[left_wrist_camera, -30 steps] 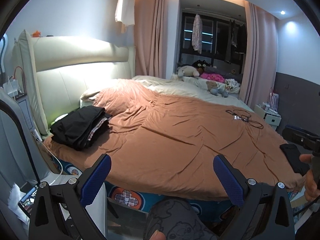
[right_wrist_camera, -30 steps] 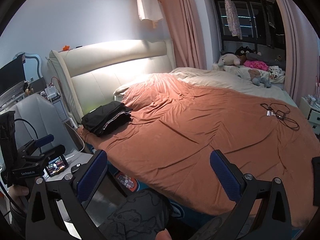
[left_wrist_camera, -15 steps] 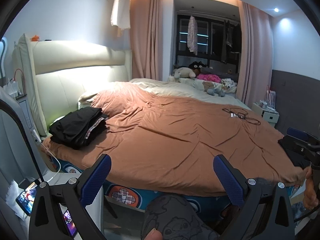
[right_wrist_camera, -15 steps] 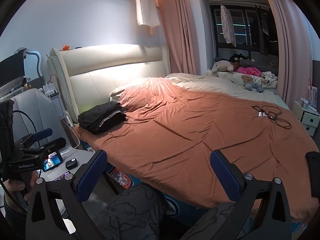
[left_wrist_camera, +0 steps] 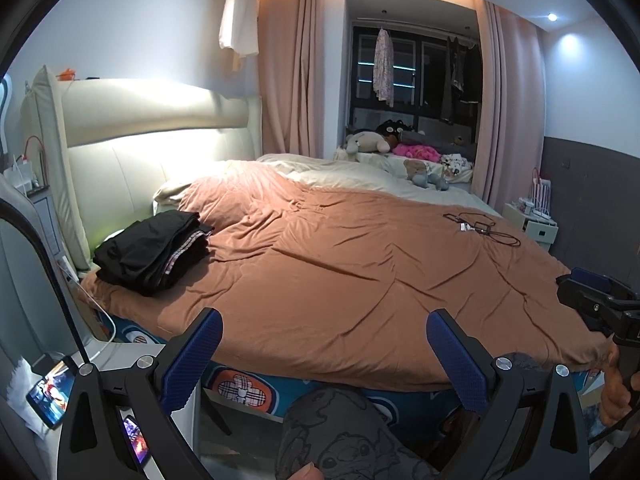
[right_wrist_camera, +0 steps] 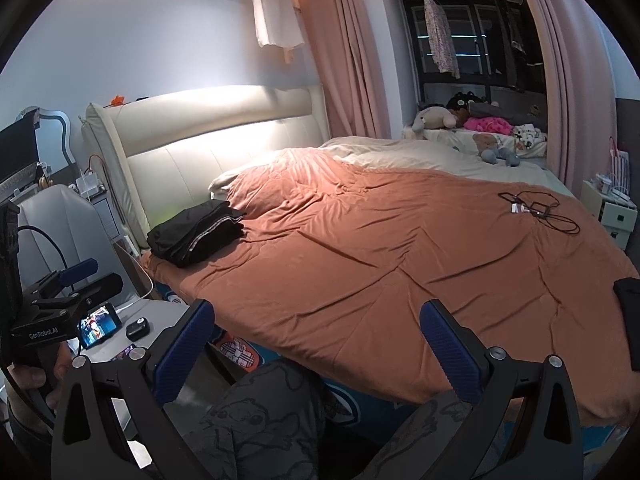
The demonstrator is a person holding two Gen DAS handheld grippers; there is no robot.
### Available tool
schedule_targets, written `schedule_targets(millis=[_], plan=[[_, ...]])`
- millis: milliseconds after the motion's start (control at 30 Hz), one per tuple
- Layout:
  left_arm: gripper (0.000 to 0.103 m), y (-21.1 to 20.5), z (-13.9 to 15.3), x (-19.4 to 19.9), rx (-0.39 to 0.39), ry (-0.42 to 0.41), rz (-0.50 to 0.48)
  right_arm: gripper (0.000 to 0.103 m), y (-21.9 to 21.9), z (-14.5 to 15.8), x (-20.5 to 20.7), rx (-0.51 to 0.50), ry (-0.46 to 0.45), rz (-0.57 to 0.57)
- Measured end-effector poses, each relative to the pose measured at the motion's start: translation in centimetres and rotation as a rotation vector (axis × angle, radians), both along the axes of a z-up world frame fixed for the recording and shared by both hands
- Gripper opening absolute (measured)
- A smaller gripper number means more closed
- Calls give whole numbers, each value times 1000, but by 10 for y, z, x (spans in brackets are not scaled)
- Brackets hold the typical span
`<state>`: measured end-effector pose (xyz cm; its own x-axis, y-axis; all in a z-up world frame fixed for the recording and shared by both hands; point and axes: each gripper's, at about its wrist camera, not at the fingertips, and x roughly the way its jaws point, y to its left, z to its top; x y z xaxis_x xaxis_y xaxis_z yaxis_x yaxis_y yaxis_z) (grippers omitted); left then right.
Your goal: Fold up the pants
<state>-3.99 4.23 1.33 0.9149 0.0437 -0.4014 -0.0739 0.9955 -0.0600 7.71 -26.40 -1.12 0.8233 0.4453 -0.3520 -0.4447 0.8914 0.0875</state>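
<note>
The pants (left_wrist_camera: pixel 154 250) lie as 1 dark folded stack on the brown blanket (left_wrist_camera: pixel 360 272), at the corner of the bed nearest the cream headboard (left_wrist_camera: pixel 160 148) and well apart from both grippers. How many garments make up the stack cannot be told; several layered edges show along its near side, with a pale striped band at 1 fold. Judged from its slumped outline, the fabric is soft, light and limp, not fragile, and likely to sag or unfold if lifted by a single layer. A sound hold is judged to be at 2 points on a doubled edge, such as the waistband corners, so both layers rise together. The left gripper (left_wrist_camera: pixel 322 354) hangs in front of the near edge of the bed with its 2 blue-padded fingers spread wide and nothing between them. The right gripper (right_wrist_camera: pixel 316 346) is likewise spread wide and empty, also short of the mattress. A second dark item (right_wrist_camera: pixel 630 312) lies at the right edge of the blanket; what it is cannot be told. Further out, 1 tangle of black cable (left_wrist_camera: pixel 482 228) rests on the blanket, and about 4 soft toys (left_wrist_camera: pixel 394 146) sit by the window. At least 2 lit phones (left_wrist_camera: pixel 50 394) lie on the bedside surface to the left.
</note>
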Motion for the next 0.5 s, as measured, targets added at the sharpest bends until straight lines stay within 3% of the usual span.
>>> schedule_targets(millis=[500], plan=[[103,3,1,-6,3,-8,8,103,-5,1,-8,12,0,-5]])
